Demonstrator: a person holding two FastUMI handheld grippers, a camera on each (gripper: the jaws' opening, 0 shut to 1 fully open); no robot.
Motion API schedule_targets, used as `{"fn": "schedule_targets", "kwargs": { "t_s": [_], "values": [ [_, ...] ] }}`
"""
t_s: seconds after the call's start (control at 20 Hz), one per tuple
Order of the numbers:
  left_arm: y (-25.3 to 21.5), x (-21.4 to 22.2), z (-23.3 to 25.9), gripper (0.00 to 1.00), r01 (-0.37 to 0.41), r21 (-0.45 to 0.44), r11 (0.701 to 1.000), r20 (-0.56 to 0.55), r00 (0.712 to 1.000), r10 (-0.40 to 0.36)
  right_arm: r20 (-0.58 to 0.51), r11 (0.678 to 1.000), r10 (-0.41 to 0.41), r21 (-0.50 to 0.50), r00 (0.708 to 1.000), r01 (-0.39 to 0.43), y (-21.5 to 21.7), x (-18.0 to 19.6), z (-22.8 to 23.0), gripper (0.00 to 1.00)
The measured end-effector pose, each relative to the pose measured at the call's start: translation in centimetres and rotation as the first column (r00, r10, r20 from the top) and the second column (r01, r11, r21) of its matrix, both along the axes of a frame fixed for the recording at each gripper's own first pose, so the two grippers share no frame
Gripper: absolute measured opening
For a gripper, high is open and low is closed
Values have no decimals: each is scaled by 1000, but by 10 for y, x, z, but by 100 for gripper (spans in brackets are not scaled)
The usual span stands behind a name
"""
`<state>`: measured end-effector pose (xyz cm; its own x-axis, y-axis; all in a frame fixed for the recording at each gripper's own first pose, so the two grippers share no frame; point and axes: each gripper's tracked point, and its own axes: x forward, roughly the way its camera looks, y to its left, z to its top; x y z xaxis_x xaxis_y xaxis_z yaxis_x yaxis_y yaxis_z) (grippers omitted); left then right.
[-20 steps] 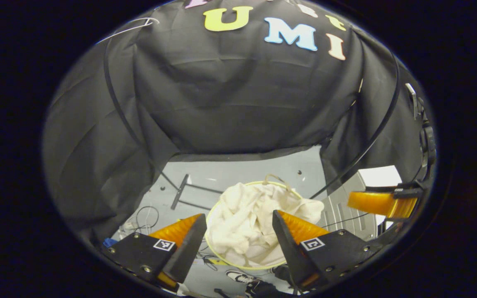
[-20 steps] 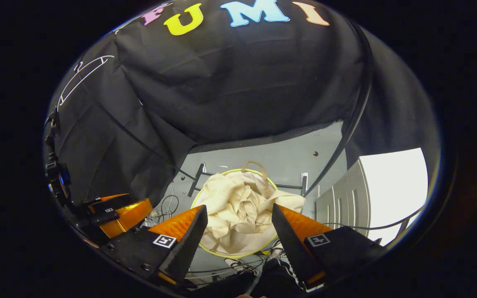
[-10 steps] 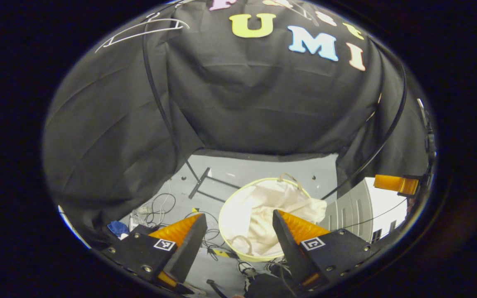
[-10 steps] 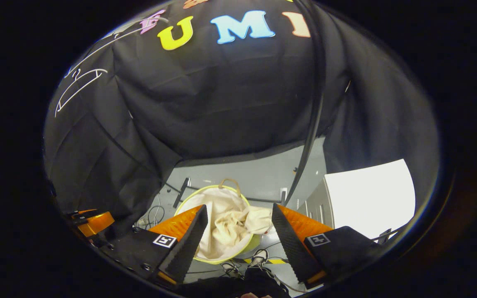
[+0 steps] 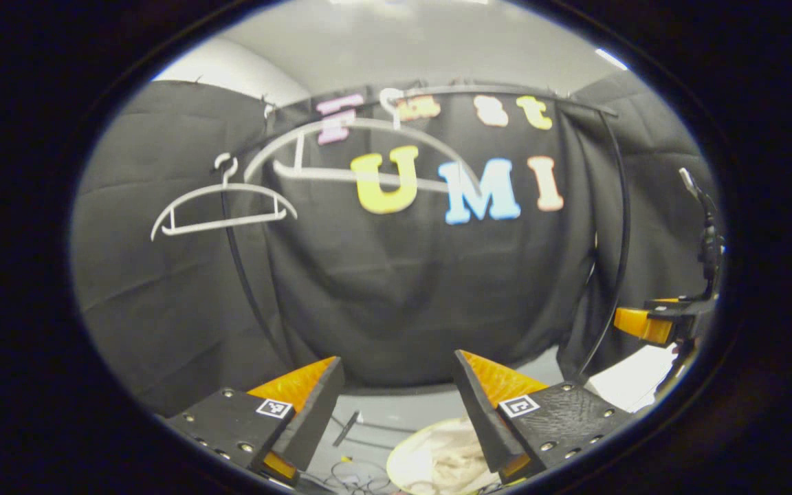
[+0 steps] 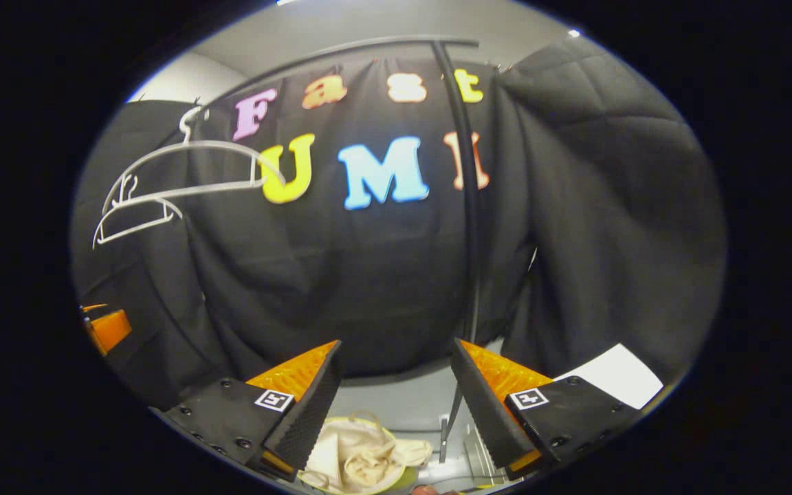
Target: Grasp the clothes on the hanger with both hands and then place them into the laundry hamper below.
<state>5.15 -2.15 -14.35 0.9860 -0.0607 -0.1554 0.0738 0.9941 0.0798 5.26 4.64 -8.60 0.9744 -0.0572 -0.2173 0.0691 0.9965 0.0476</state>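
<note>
Cream clothes (image 5: 447, 462) lie bunched inside the round laundry hamper (image 5: 396, 462) on the floor, low in the left gripper view. In the right gripper view the same clothes (image 6: 361, 462) fill the hamper (image 6: 388, 484), one fold draped over its rim. My left gripper (image 5: 397, 363) is open and holds nothing, raised well above the hamper. Equally high, my right gripper (image 6: 396, 350) is open and holds nothing. Two bare white hangers (image 5: 224, 206) (image 5: 361, 148) hang from the black rail (image 6: 341, 49).
The black rack's upright pole (image 6: 468, 220) stands just right of the hamper. A white-topped cabinet (image 6: 616, 375) sits at the lower right. Cables (image 5: 351, 485) lie on the grey floor left of the hamper. The other gripper (image 5: 647, 323) shows at the right edge of the left gripper view.
Both grippers have risen and tilted up from the hamper toward the rail. The hamper has dropped to the bottom of both views and the bare hangers have come into view.
</note>
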Motion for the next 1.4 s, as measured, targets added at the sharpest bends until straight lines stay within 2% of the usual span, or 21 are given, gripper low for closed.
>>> {"fn": "schedule_targets", "kwargs": {
  "t_s": [0.15, 0.2, 0.35, 0.45, 0.65, 0.75, 0.9, 0.95, 1.15, 1.2, 1.25, 1.4],
  "values": [
    [-1, -18, 67, 93, 42, -66, 997, 150, 988, -32, 140, 999, -28, 31, 990, 24, 9, -16, 60, 98],
    [0, -28, 83, 93, 70, -67, 995, 201, 978, -55, 181, 999, -26, 37, 983, 20, 12, -23, 74, 93],
    [-1, -33, 99, 92, 131, -72, 989, 294, 950, -104, 282, 999, -53, 23, 958, 49, 16, -41, 89, 98],
    [-5, -43, 84, 92, 115, -89, 989, 223, 970, -93, 252, 999, -48, -2, 966, 50, 18, -60, 77, 98],
    [-2, -51, 56, 92, 113, -145, 983, 151, 984, -91, 228, 996, -60, -55, 972, 74, 11, -77, 63, 98],
    [10, -49, 48, 92, 60, -156, 986, 119, 992, -42, 209, 997, -35, -54, 977, 47, 18, -77, 60, 98],
    [22, -53, 51, 92, 6, -198, 980, 133, 991, 21, 220, 997, -44, -45, 974, 56, 14, -80, 63, 98],
    [22, -55, 51, 93, 5, -210, 978, 132, 991, 23, 225, 998, -37, -39, 974, 47, 16, -82, 64, 100],
    [26, -53, 44, 93, -14, -206, 979, 117, 992, 39, 234, 998, -22, -49, 972, 35, 16, -85, 64, 97],
    [26, -53, 42, 92, -17, -206, 978, 111, 993, 40, 230, 998, -23, -44, 973, 34, 16, -86, 63, 92],
    [26, -55, 41, 92, -17, -207, 978, 110, 993, 40, 231, 999, -25, -41, 973, 36, 14, -87, 63, 97],
    [26, -56, 43, 92, -12, -211, 977, 119, 992, 38, 223, 998, -37, -40, 974, 47, 10, -89, 59, 97]
  ]
}}
